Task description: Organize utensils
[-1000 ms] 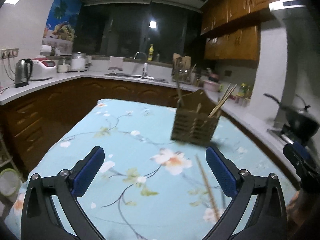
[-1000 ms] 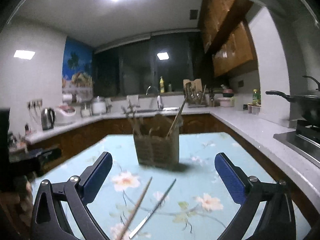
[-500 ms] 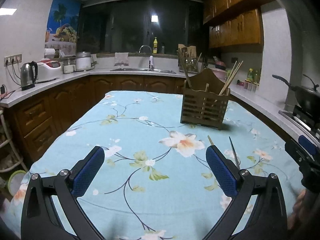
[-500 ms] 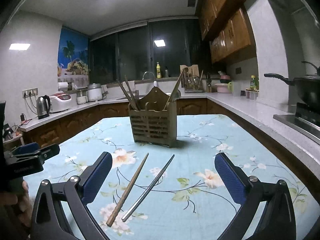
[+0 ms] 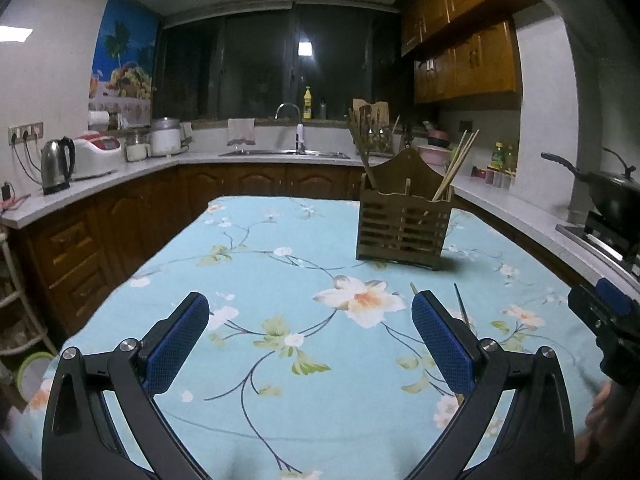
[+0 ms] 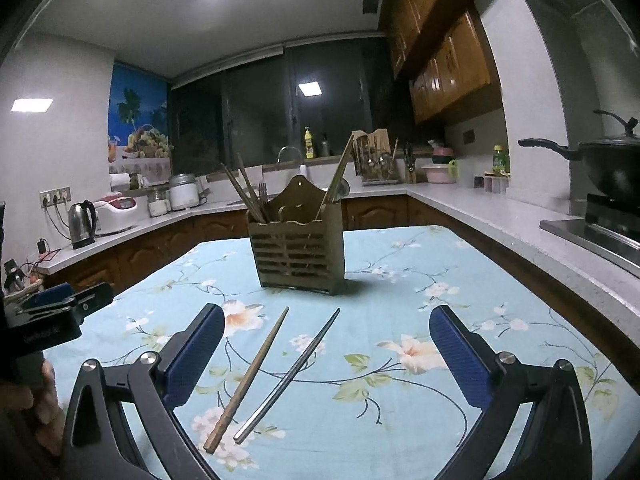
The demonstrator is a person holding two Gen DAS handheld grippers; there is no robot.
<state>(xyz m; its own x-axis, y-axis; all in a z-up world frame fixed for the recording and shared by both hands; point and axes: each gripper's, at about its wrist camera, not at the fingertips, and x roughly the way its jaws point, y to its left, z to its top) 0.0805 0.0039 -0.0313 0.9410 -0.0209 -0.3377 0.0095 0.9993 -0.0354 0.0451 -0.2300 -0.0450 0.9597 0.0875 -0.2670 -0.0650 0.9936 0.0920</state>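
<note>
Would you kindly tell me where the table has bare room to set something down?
The tablecloth lies bare left of the wooden holder, out to its left edge, and also right of the metal chopstick toward the counter side. It is crowded just in front of the holder, where the wooden chopstick and the metal one lie.

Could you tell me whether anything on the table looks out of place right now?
Yes. Two single chopsticks lie loose on the tablecloth in front of the wooden utensil holder: a wooden chopstick and a metal chopstick, unmatched and splayed apart. The rest stand upright in the holder. Both grippers, left and right, are open and empty.
</note>
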